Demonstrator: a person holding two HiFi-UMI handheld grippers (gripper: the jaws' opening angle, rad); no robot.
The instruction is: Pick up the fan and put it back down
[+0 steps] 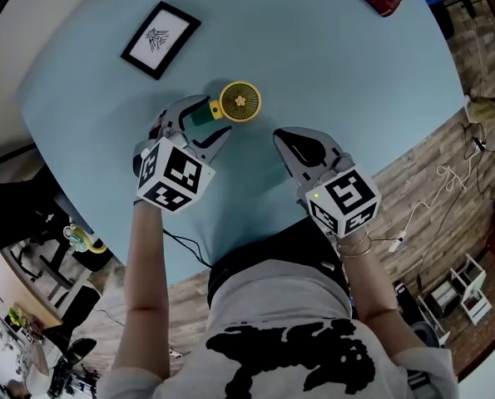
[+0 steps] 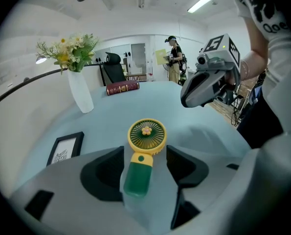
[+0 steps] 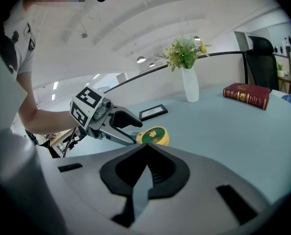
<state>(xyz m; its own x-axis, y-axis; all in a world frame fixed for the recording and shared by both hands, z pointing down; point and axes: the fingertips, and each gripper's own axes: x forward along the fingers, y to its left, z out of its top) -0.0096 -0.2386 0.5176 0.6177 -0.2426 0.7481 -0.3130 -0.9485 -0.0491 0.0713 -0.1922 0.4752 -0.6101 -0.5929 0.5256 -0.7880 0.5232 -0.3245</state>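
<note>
One handheld fan (image 2: 144,148) flat on desk (image 1: 330,73): yellow round head, green handle. Left gripper (image 1: 212,116) jaws released astride handle; right gripper (image 1: 278,137) jaws clenched, empty.

Setting: office-type lab room. Overhead strip light (image 2: 202,2), with an office chair (image 2: 113,71) and a standing person (image 2: 173,58) far ahead of the left gripper (image 2: 144,153). Loose cables (image 1: 441,175) on wood-plank floor (image 1: 413,158), right of the right gripper (image 1: 282,140).

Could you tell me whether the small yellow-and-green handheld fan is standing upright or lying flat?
Lying flat: the small yellow-and-green handheld fan rests on the pale blue table, round grille facing up, handle along the tabletop.
</note>
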